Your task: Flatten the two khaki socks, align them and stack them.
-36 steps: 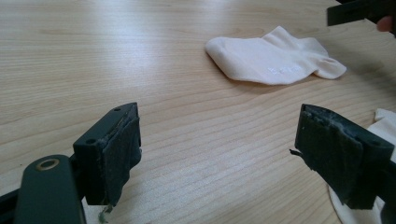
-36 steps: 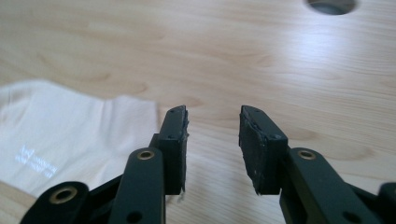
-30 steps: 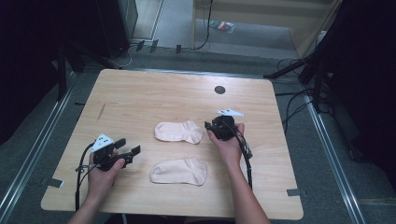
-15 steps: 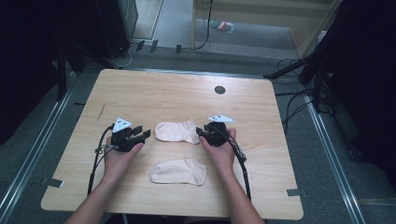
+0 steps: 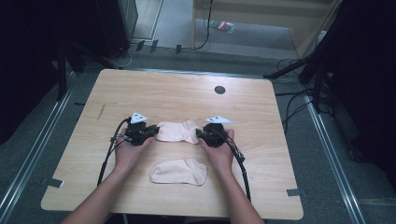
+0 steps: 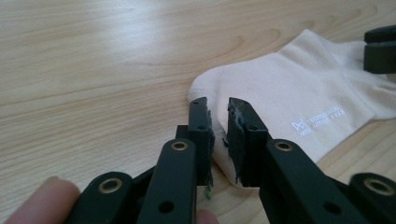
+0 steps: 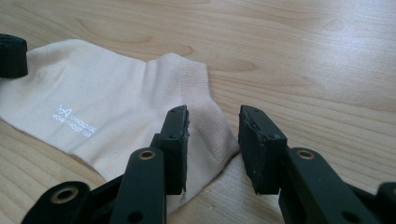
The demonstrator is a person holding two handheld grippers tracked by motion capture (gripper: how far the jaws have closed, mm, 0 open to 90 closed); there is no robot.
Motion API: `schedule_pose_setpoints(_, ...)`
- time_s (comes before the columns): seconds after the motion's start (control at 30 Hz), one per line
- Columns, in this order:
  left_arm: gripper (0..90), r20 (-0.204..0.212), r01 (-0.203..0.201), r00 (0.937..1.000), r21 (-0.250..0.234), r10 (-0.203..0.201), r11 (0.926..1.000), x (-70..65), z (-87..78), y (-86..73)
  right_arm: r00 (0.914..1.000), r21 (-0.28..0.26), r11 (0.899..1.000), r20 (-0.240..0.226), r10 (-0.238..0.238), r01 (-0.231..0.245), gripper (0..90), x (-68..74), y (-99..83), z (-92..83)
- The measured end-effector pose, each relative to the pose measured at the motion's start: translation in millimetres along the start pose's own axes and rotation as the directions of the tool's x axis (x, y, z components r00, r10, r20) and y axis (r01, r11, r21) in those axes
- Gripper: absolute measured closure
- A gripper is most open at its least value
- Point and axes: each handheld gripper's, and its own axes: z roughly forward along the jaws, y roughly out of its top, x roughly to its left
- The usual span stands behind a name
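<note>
Nearest us a second beige sock lies flat and untouched on the counter; beyond it, mid-counter, lies the beige ankle sock we are taking by both ends, its long axis running left to right, toe to the left and ribbed cuff to the right. The left gripper has just been closing, its fingers narrowed around the toe edge; a shallow bite there could slip off as we lift. The right gripper has its fingers spread astride the cuff, not yet pinching; closing off-centre might catch one layer only, or nothing.
</note>
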Motion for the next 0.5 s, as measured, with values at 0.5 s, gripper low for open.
schedule_pose_setpoints(0.5,90.0,0.010,-0.003,0.9999,0.001,0.003,1.0000,0.4,-5.6,-3.8,0.9987,0.001,1.000,0.050,0.008,-0.008,86.2,0.1,-5.3,-5.5)
